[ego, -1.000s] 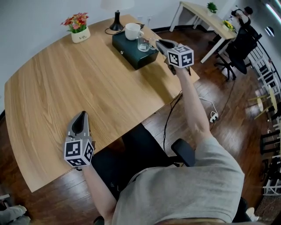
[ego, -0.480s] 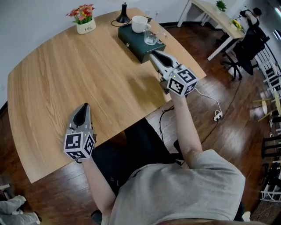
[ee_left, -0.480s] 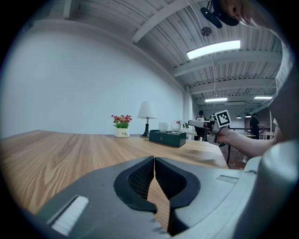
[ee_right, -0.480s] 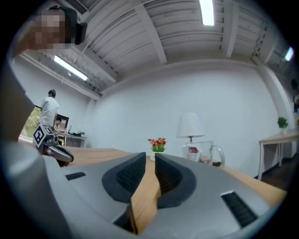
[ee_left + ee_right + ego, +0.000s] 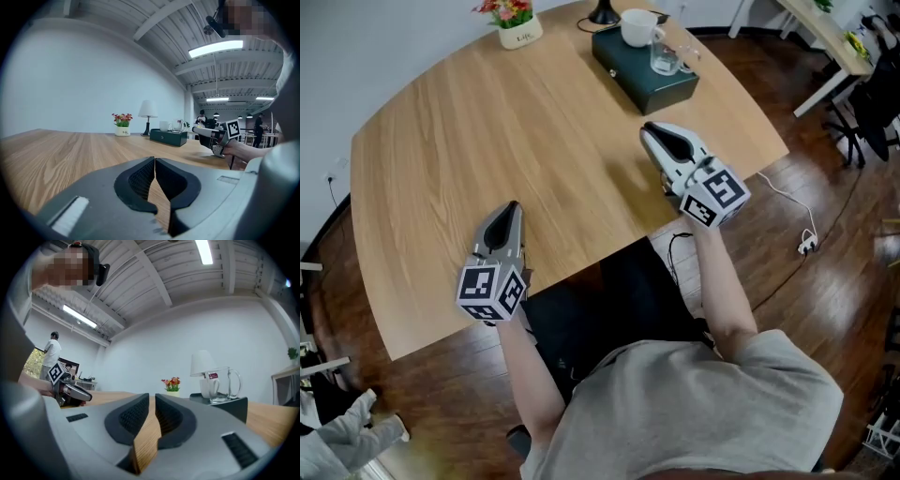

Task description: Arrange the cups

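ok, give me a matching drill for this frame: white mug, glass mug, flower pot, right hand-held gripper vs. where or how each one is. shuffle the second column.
Things
1. white mug
2. glass mug
3. flower pot
4. right hand-held gripper

Place or state
A. straight on the wooden table, near its far edge
B. on the dark green box, at the end nearest the lamp
C. shut, nothing between the jaws
D. on the same box, see-through, on the side of the other mug away from the lamp

Pairs: 1-B, 2-D, 3-A, 4-C
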A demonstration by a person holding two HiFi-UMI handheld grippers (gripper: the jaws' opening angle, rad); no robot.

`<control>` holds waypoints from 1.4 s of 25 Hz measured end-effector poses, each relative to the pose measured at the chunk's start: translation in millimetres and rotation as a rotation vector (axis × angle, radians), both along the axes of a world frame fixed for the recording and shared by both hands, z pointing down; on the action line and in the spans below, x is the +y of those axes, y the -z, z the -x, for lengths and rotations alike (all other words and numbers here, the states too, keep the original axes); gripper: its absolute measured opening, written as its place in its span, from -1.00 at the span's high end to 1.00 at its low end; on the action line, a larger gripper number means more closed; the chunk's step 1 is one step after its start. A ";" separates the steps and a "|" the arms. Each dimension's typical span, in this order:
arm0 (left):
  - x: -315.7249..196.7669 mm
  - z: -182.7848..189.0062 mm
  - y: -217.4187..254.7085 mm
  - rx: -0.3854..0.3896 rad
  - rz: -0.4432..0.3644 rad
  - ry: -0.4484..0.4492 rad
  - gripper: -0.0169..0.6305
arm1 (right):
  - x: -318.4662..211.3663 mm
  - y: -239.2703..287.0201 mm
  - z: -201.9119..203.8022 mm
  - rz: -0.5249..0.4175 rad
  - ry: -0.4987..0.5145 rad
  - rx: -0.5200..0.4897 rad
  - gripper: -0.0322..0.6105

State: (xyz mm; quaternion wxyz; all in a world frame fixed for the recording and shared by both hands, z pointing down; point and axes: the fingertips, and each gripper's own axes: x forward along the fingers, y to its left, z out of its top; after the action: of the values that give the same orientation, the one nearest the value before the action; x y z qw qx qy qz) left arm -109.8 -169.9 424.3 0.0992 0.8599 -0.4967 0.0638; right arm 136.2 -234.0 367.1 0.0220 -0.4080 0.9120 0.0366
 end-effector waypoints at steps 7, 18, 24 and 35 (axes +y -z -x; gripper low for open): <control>1.5 0.4 -1.2 0.008 0.005 0.006 0.89 | 6.1 8.7 -3.7 -0.011 0.040 -0.058 0.78; -0.5 4.3 0.2 -0.020 0.047 -0.016 0.89 | 11.4 16.4 -2.4 -0.014 0.051 -0.146 0.78; -0.4 3.3 -0.6 -0.015 0.051 0.004 0.89 | 11.0 17.9 -3.0 -0.015 0.063 -0.132 0.78; -0.9 4.9 -1.3 -0.019 0.062 0.017 0.90 | 12.0 18.5 -4.9 -0.007 0.064 -0.144 0.78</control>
State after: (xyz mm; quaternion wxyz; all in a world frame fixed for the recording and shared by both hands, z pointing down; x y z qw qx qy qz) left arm -114.7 -170.7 425.6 0.1215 0.8514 -0.5029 0.0865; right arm 141.1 -222.1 348.7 0.0902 -0.3800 0.9205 0.0096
